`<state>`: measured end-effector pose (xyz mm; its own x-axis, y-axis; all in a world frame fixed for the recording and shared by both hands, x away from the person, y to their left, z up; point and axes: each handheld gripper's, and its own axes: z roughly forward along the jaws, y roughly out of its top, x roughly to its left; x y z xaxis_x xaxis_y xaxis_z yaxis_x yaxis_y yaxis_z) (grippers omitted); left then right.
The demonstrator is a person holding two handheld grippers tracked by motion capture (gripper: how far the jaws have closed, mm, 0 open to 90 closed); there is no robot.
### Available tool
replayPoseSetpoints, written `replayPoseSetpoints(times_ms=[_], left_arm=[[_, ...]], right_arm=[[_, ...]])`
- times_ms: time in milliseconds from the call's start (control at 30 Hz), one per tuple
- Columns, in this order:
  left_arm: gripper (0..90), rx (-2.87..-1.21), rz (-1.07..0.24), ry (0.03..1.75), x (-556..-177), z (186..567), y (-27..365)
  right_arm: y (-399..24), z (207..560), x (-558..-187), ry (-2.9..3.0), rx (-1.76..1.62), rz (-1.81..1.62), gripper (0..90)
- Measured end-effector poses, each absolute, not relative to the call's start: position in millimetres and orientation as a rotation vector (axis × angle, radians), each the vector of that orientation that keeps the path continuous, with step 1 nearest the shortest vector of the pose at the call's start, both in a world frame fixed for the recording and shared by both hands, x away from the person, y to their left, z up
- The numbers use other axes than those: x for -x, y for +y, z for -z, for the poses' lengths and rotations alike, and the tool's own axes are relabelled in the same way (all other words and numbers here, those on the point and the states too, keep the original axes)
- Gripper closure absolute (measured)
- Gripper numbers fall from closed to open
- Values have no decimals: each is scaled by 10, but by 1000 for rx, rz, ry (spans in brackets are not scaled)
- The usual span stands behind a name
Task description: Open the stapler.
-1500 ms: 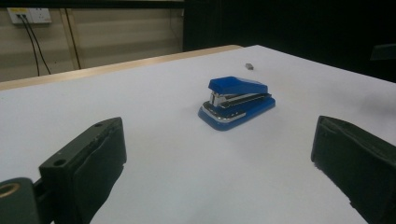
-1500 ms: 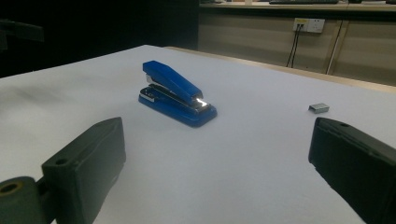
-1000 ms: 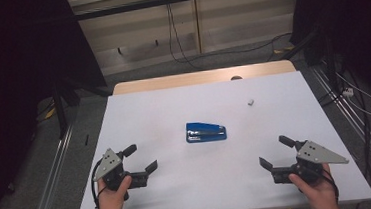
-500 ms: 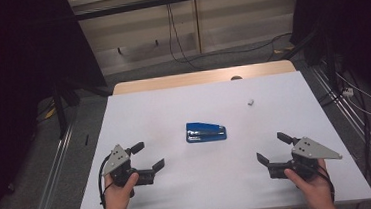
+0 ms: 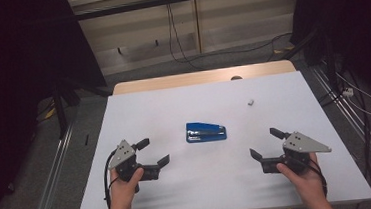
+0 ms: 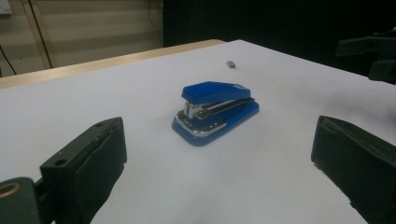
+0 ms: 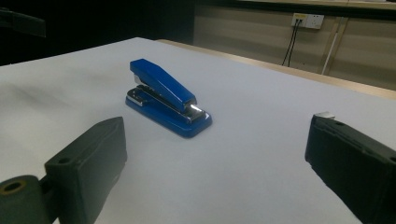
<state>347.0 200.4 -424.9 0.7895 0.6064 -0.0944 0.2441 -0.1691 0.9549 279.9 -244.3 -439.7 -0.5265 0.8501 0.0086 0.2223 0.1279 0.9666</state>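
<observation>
A blue stapler (image 5: 205,131) lies shut in the middle of the white table (image 5: 173,105). It also shows in the left gripper view as the stapler (image 6: 215,110) and in the right gripper view as the stapler (image 7: 166,97), ahead of each pair of jaws. My left gripper (image 5: 153,152) is open, to the left of and nearer than the stapler, with nothing between its jaws. My right gripper (image 5: 266,143) is open as well, to the right of it and just as empty. Both are apart from the stapler.
A small grey block (image 5: 250,101) lies on the table towards the far right; the same block (image 6: 230,64) sits beyond the stapler in the left gripper view. A wooden strip (image 5: 201,77) runs along the far table edge. Cables (image 5: 178,40) hang at the wall behind.
Both grippers have moved forward and inward towards the stapler. Their jaws stay open. The stapler has not moved.
</observation>
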Motion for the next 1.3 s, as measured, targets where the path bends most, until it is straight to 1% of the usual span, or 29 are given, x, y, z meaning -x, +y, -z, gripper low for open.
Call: replayPoseSetpoints(times_ms=[400,867,900,1300], left_arm=[[35,-1744,-345,670,-3592,4237,1932],[31,-1766,-323,654,-3790,4239,1735],[31,-1764,-307,659,-3796,4244,1722],[34,-1811,-297,637,-3890,4249,1592]], right_arm=[[-2353,4388,-2936,1863,-1015,-1420,52],[-2287,4391,-3072,1873,-1011,-1425,52],[-2284,4390,-3082,1873,-1011,-1427,52],[-2238,4394,-3154,1879,-1000,-1421,53]])
